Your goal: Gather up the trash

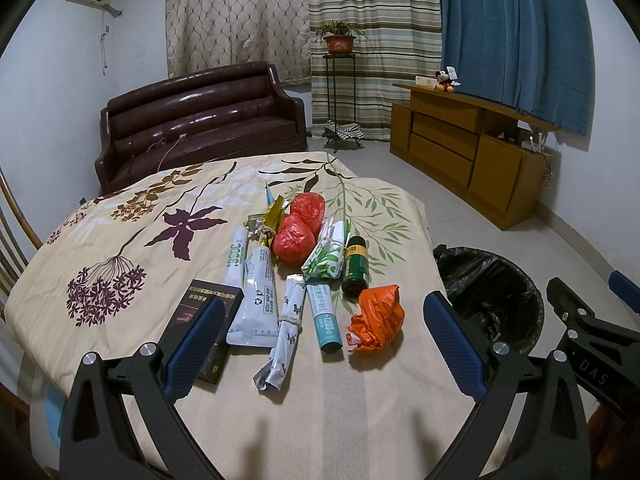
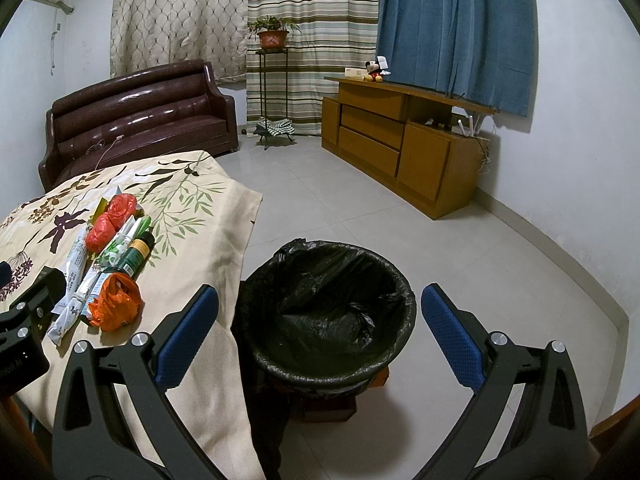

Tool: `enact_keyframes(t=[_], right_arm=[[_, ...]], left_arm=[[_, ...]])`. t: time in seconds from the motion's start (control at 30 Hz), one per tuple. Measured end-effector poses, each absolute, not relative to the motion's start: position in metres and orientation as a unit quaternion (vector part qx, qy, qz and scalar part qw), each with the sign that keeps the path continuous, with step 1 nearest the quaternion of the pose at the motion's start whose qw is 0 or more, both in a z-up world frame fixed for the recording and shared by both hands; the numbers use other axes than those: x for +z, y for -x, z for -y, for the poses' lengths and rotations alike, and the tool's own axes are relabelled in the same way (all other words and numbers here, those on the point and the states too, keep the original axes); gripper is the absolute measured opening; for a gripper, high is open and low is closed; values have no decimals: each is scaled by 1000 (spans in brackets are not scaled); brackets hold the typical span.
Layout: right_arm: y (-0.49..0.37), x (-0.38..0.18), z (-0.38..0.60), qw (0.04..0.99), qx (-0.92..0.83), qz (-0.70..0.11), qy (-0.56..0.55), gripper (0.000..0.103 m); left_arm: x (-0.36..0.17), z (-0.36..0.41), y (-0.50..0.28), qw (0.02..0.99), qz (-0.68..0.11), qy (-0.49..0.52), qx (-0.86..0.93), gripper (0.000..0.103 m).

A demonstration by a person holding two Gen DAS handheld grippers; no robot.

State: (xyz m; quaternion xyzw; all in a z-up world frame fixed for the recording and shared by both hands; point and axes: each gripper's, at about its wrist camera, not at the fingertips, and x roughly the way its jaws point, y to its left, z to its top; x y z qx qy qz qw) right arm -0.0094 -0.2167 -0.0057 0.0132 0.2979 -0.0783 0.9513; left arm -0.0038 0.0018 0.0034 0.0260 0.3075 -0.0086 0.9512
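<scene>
Your left hand-held gripper [image 1: 320,336] is spread wide and empty; drop it squarely over the orange crumpled bag [image 1: 376,318], lower centre on the tabletop [image 1: 120,216]. Right hand-held gripper [image 2: 318,330], also wide, frames the black-lined bin [image 2: 328,304].

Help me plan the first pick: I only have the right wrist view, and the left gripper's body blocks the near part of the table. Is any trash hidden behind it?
Observer: Yes. A black box lies there, partly behind one finger of the left gripper.
Operator: Is that gripper holding anything?
Observer: No, its jaws stand wide open and empty.
Operator: What lies between its fingers in its own view?
Observer: A tied white wrapper and a teal tube, side by side, left of the orange bag.
</scene>
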Motion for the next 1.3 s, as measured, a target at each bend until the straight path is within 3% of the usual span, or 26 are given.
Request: enact_keyframes(t=[0.87, 1.3], right_arm=[[8, -1, 219, 950, -77, -302, -14, 99], [-5, -11, 184, 948, -44, -315, 0, 99]], left_arm=[[-2, -6, 3, 946, -321, -28, -13, 96], [-14, -45, -5, 938, -345, -10, 9, 96]])
